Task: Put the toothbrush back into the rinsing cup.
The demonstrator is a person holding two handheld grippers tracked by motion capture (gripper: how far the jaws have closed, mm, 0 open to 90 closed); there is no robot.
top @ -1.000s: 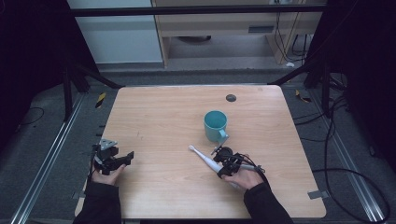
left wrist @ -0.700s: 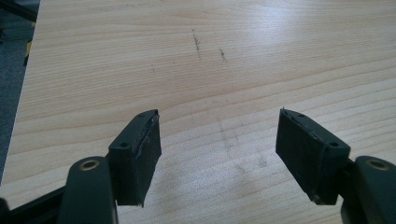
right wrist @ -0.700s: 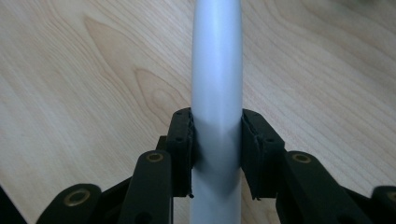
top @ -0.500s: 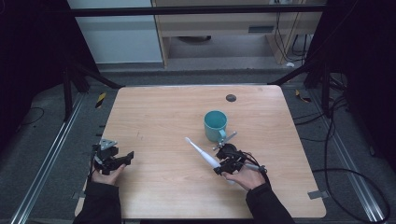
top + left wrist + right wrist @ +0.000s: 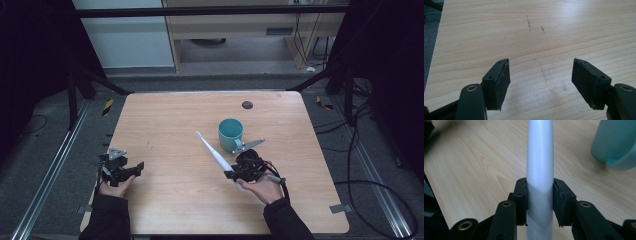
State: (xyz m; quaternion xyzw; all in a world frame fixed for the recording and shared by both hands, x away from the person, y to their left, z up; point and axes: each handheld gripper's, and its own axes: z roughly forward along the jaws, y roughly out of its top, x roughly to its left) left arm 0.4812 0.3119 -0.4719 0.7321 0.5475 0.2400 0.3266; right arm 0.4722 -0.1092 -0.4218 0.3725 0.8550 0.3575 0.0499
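Observation:
A white electric toothbrush [image 5: 212, 152] slants up and to the far left from my right gripper [image 5: 231, 174], which is shut on its handle near the table's front right. In the right gripper view the white handle [image 5: 540, 165] runs straight up between the two black jaws, with my right gripper [image 5: 540, 202] clamped on both sides. A teal mug [image 5: 230, 134] stands upright just beyond that hand; its side and handle show as the teal mug [image 5: 615, 142]. My left gripper [image 5: 139, 166] rests at the table's front left edge, and my left gripper [image 5: 540, 78] is open over bare wood.
The wooden table [image 5: 175, 125] has a small dark round mark [image 5: 246, 105] near its far edge. Black frame posts and cables surround the table; a cable trails off to the right. Faint scuffs mark the wood [image 5: 534, 25] ahead of the left jaws.
My right gripper has lifted and swung the toothbrush, so its head now points more steeply up and away to the left. The left gripper has stayed put.

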